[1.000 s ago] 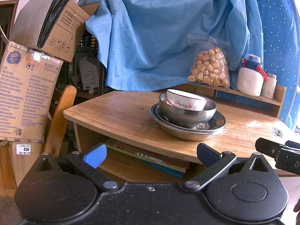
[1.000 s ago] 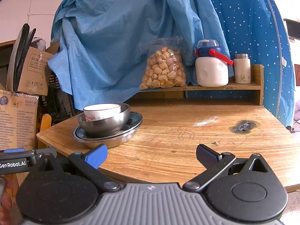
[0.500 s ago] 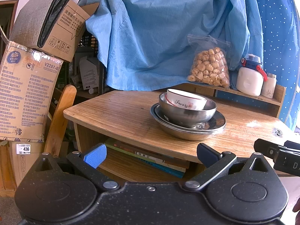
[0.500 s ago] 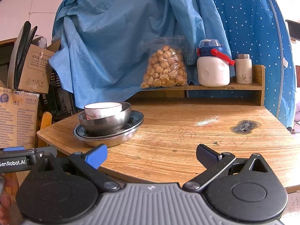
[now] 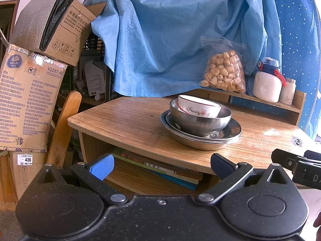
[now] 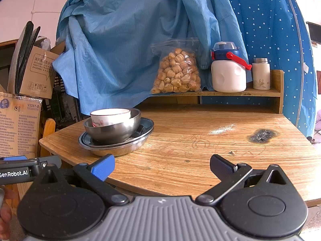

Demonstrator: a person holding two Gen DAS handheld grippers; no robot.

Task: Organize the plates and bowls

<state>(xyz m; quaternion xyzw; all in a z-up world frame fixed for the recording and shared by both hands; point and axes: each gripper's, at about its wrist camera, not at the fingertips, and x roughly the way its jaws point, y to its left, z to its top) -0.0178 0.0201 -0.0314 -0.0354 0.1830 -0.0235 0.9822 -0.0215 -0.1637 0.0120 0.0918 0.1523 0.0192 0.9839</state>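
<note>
A white ceramic bowl [image 5: 198, 108] with script lettering sits tilted inside a steel bowl [image 5: 200, 120], which rests on stacked steel plates [image 5: 200, 138] on the wooden table [image 5: 130, 120]. The same stack shows in the right wrist view: white bowl [image 6: 110, 116], steel bowl [image 6: 114, 130], plates [image 6: 120, 144]. My left gripper [image 5: 161, 165] is open and empty, in front of the table's near edge. My right gripper [image 6: 162, 165] is open and empty, over the table's front edge, right of the stack.
A low shelf at the table's back holds a bag of snacks [image 6: 176, 72], a white jug [image 6: 228, 72] and a small flask [image 6: 260, 74]. Cardboard boxes [image 5: 30, 100] and a wooden chair [image 5: 64, 128] stand left. Books [image 5: 160, 170] lie under the table. A burn mark [image 6: 262, 135] sits right.
Both grippers have drifted slightly; the stack sits a little further right in the right wrist view. Nothing was grasped or moved.
</note>
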